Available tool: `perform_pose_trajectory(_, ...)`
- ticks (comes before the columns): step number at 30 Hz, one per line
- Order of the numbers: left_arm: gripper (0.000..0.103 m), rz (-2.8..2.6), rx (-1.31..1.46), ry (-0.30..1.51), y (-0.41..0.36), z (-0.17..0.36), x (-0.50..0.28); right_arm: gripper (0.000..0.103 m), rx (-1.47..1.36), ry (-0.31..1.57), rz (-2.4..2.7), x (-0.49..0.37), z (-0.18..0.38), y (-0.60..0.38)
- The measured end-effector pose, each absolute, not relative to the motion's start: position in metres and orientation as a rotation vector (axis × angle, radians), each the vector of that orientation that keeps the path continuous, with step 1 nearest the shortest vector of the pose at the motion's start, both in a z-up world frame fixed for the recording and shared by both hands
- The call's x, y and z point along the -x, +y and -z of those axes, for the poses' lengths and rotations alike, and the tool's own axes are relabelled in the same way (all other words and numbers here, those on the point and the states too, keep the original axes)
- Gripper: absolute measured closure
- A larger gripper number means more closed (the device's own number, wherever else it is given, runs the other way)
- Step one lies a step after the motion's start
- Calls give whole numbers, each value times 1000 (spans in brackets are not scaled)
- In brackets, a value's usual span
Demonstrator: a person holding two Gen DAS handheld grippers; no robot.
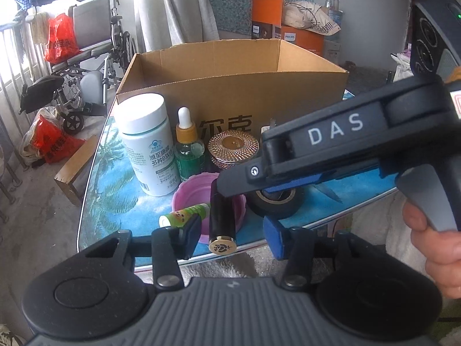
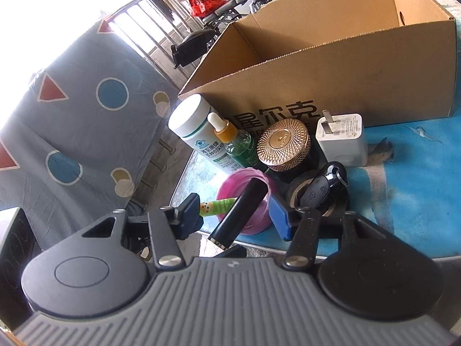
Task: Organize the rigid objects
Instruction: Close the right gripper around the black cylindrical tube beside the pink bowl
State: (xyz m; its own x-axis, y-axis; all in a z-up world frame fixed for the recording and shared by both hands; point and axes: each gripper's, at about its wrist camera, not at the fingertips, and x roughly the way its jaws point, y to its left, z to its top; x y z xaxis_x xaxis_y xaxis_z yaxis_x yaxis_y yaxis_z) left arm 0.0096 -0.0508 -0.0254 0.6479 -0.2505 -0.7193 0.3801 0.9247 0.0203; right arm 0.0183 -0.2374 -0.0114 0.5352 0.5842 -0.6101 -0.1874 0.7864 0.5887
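A black tube with a gold end (image 1: 222,222) (image 2: 239,213) lies tilted across a pink bowl (image 1: 193,196) (image 2: 247,177) at the table's near edge. My left gripper (image 1: 232,235) is open around its near end, with gaps on both sides. My right gripper (image 2: 234,216) (image 1: 230,190) comes in from the right and is also open, astride the same tube without pressing it. A green lip-balm tube (image 1: 184,214) (image 2: 220,206) lies beside the bowl. Behind stand a white bottle (image 1: 147,144) (image 2: 196,127), a green dropper bottle (image 1: 188,150) (image 2: 236,141) and a gold-lidded jar (image 1: 233,147) (image 2: 283,144).
An open cardboard box (image 1: 230,86) (image 2: 345,72) stands behind the items on the blue palm-print table (image 1: 115,201) (image 2: 403,187). A black tape roll (image 1: 276,201), a car key (image 2: 325,184) and a white charger (image 2: 343,138) sit right of the bowl. A wheelchair (image 1: 92,43) and red bags stand beyond.
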Motion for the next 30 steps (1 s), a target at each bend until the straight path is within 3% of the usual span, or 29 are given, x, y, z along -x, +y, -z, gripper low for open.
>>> perform_pose_trajectory(5,76,346,-168,837,-48,31,-22,64,-472,974,-492,-37,22,-223)
perform_pose_trajectory(12,78,343,-179,872,-48,34,-31,77,-465,1084,-491,-58,32,-211)
perform_pose_trajectory(30,77,331,-152,883,-46,33,-44,77,-609,1220,-515,-90,48,-223)
